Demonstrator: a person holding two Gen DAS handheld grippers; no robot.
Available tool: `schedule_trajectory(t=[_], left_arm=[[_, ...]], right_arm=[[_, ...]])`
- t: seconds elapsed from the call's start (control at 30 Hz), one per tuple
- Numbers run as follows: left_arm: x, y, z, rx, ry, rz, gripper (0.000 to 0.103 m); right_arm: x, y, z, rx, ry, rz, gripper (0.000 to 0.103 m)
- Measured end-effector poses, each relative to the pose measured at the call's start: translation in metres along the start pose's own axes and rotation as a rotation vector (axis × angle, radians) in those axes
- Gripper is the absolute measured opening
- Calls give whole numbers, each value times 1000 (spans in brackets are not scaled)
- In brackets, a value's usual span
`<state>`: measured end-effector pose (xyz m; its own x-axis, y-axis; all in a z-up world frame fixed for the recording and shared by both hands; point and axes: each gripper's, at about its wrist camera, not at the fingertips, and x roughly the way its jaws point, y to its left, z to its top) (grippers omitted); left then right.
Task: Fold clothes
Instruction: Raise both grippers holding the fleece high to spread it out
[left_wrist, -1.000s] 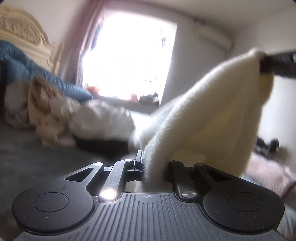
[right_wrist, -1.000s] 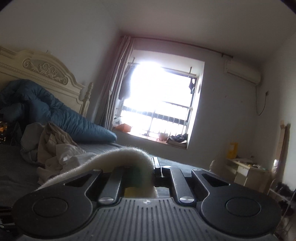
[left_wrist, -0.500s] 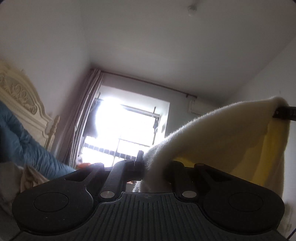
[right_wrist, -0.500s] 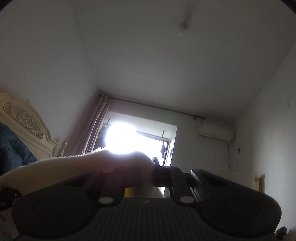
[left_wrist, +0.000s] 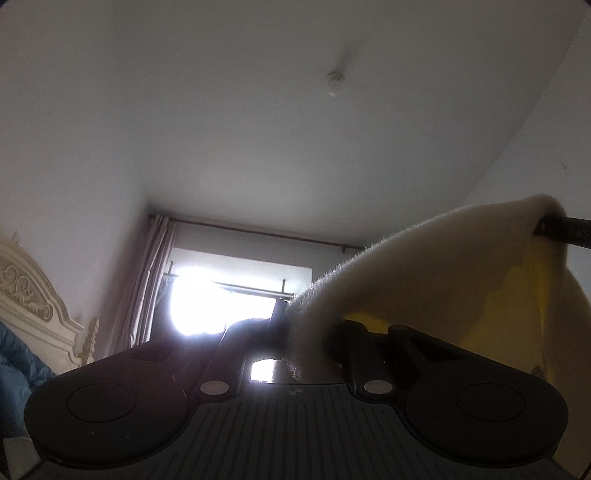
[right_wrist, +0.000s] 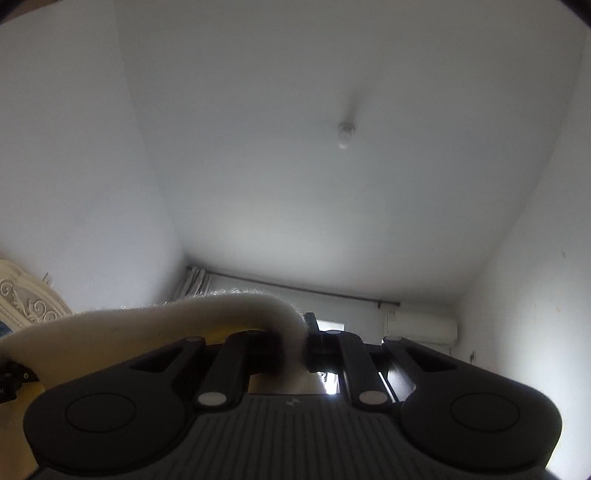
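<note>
A fuzzy cream garment (left_wrist: 424, 266) with a yellow inner side is stretched in the air between both grippers. My left gripper (left_wrist: 306, 336) is shut on one edge of it; the cloth runs up and right to the other gripper's black finger (left_wrist: 565, 230) at the right edge. In the right wrist view the same garment (right_wrist: 155, 328) runs left from my right gripper (right_wrist: 299, 345), which is shut on it. Both cameras tilt up at the ceiling. The garment's lower part is hidden.
A bright window (left_wrist: 221, 299) with a curtain (left_wrist: 147, 280) is ahead. A carved cream headboard (left_wrist: 29, 314) and a blue duvet (left_wrist: 18, 365) sit at the left. An air conditioner (right_wrist: 421, 328) hangs on the far wall.
Both grippers have risen and tilted upward with the garment; the bed and clothes pile have dropped out of view, and the ceiling now fills both views.
</note>
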<state>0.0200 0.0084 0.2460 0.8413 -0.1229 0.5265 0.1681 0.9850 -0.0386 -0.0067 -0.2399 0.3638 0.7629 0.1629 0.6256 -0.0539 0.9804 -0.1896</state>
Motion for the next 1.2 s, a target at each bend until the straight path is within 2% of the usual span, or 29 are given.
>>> schedule_trajectory(t=[0.13,0.27,0.37,0.5,0.7,0.83,0.97,1.07,1.13,1.17,1.2], left_arm=[[3,4,6,-16,23,-8,11],[12,3,-13,0,60,3,11],[27,4,-43,2,122,18,11],[59,8,-102,17,232,48,11],[126,18,-222,53,431,90,11],[172,21,-313,98,580,114,11],[192,38,-399,153,788,110,12],[199,49,-438,154,975,87,14],[203,56,-461,148,1103,68,23],[204,59,-472,144,1167,58,30],[205,59,-477,139,1215,49,34]], right_arm=[[0,-4,6,-12,11,8,11],[11,-5,-14,-14,60,8,11],[21,-9,-42,-5,122,8,11],[50,-8,-104,-12,235,8,11],[116,-6,-239,-64,441,-4,11],[162,-6,-351,-59,637,5,11],[173,15,-470,-42,849,29,11],[163,27,-556,-8,1027,30,14],[156,34,-609,54,1188,24,16],[151,37,-631,87,1261,23,19],[142,36,-651,116,1338,24,33]])
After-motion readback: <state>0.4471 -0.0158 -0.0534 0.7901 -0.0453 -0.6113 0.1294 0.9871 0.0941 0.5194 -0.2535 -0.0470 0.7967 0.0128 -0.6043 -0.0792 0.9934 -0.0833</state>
